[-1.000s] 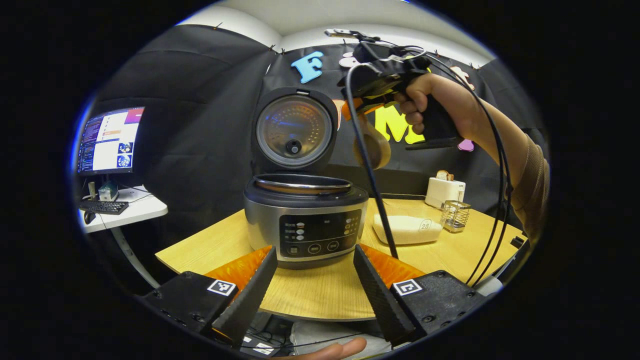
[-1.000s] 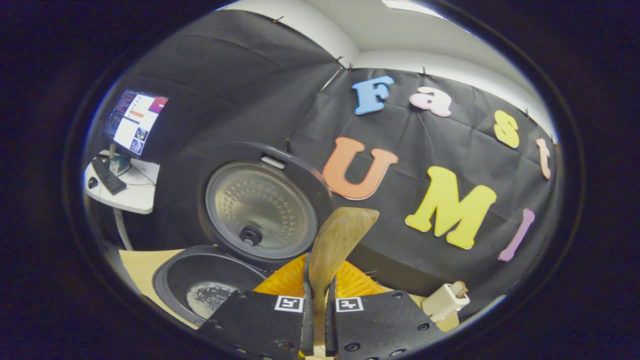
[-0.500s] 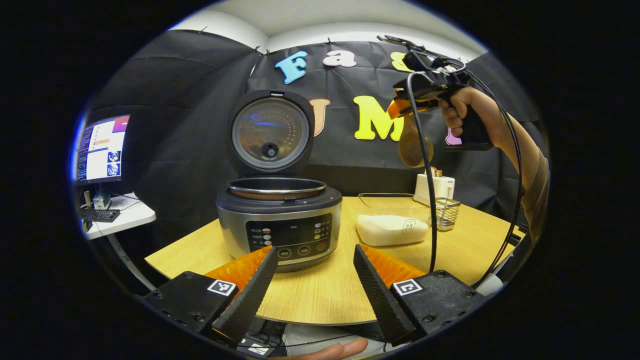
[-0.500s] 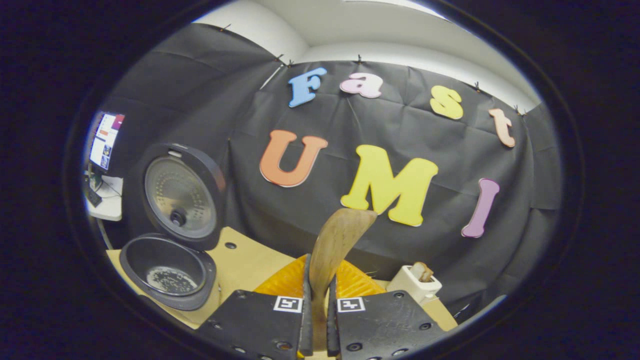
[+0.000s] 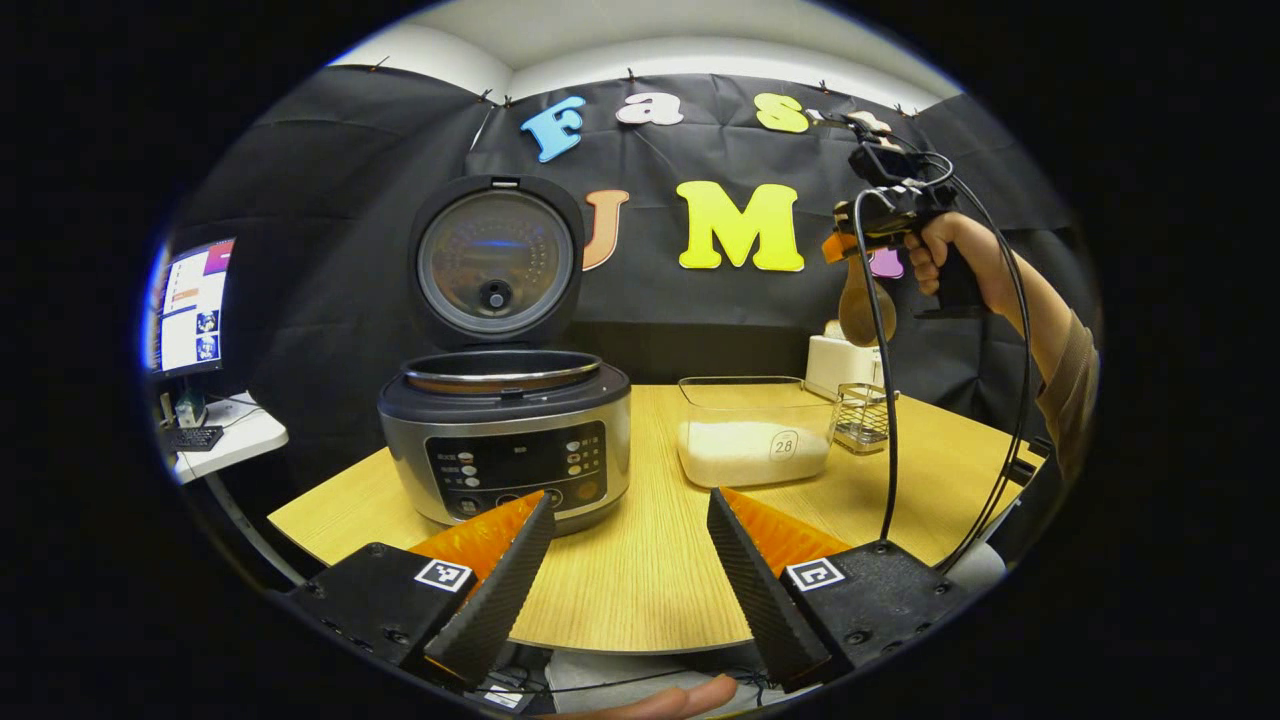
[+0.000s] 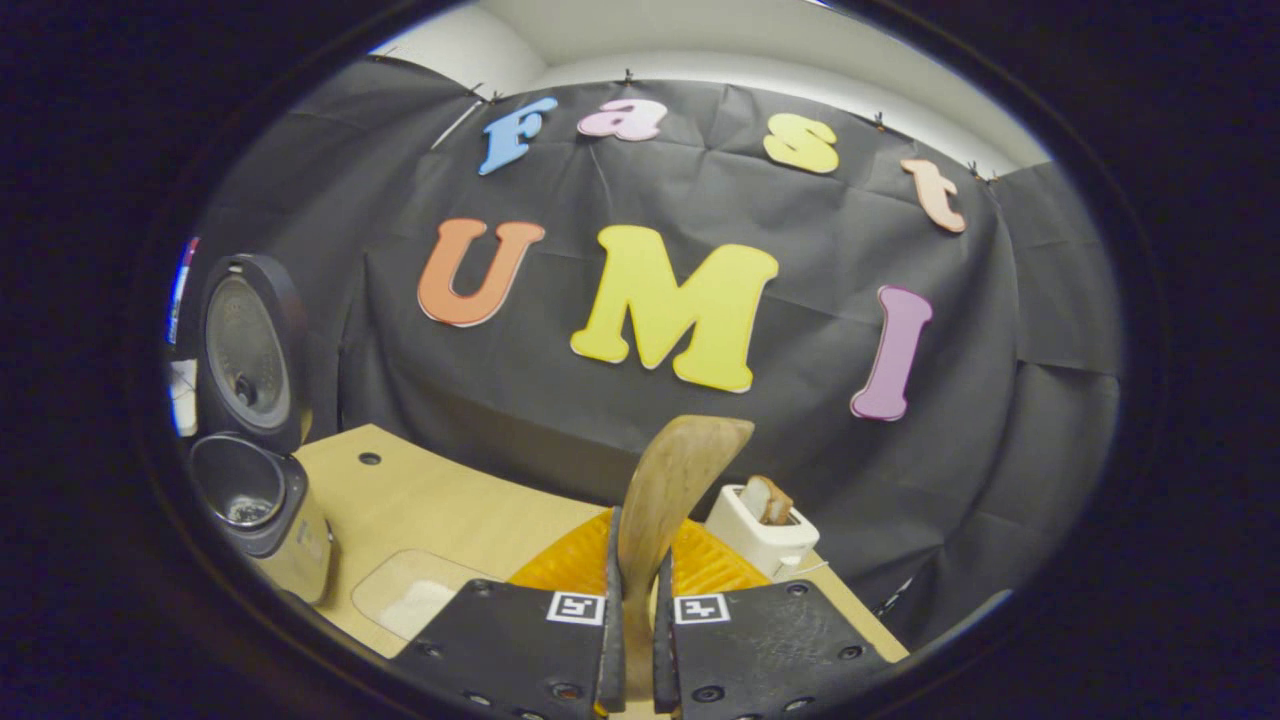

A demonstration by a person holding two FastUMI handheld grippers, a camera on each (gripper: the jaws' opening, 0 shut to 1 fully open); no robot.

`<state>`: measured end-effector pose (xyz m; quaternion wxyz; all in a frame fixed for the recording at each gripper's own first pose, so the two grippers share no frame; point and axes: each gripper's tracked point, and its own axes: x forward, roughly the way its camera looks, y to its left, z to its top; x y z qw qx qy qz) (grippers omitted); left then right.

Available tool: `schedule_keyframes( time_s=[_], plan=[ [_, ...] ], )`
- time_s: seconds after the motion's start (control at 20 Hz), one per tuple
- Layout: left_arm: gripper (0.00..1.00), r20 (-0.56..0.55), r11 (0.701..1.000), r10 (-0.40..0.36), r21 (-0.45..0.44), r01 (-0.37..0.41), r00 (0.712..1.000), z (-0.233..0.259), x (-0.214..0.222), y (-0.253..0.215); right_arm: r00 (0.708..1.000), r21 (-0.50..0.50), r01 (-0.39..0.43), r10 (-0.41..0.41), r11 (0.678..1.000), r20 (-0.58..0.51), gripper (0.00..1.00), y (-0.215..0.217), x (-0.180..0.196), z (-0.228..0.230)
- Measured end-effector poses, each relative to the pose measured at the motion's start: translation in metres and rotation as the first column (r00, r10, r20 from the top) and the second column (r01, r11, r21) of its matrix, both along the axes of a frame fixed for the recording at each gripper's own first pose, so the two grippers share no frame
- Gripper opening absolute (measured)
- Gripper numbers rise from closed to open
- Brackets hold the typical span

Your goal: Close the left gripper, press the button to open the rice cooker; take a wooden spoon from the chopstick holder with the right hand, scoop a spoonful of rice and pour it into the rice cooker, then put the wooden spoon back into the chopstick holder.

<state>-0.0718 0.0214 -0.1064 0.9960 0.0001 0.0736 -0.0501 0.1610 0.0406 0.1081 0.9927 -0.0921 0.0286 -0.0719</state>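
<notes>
Toward the table's (image 5: 640,590) left edge stands the rice cooker (image 5: 505,440), its lid (image 5: 495,262) raised upright and a little rice lying in the pot (image 6: 238,492). Near the middle of the far side sits a clear container of rice (image 5: 752,432), with the wire chopstick holder (image 5: 864,418) just beside it on the right and a white toaster (image 5: 835,362) behind them by the far edge. The left claw (image 5: 625,560) hangs above the near edge, its fingers spread wide and holding nothing. The right claw (image 6: 632,630) is clamped on the wooden spoon (image 6: 665,500), both fingers pressing the handle, held high over the far right corner above the toaster.
</notes>
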Motion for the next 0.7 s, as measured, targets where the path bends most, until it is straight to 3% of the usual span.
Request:
schedule_keyframes(
  time_s=[0.6,0.65,0.7],
  plan=[
    [0.98,-0.019,1.000,-0.001,0.006,0.001,1.000,-0.008,0.004,-0.004,0.991,0.132,0.096,-0.082,0.987,-0.109,0.16,-0.088,0.048,-0.068],
    [0.98,-0.021,1.000,-0.002,0.006,0.002,1.000,-0.009,0.005,-0.005,0.990,0.140,0.098,-0.082,0.985,-0.115,0.17,-0.090,0.050,-0.071],
    [0.98,-0.021,1.000,-0.003,0.008,0.004,1.000,-0.008,0.004,-0.005,0.988,0.158,0.088,-0.065,0.984,-0.142,0.25,-0.090,0.053,-0.079]
  ],
)
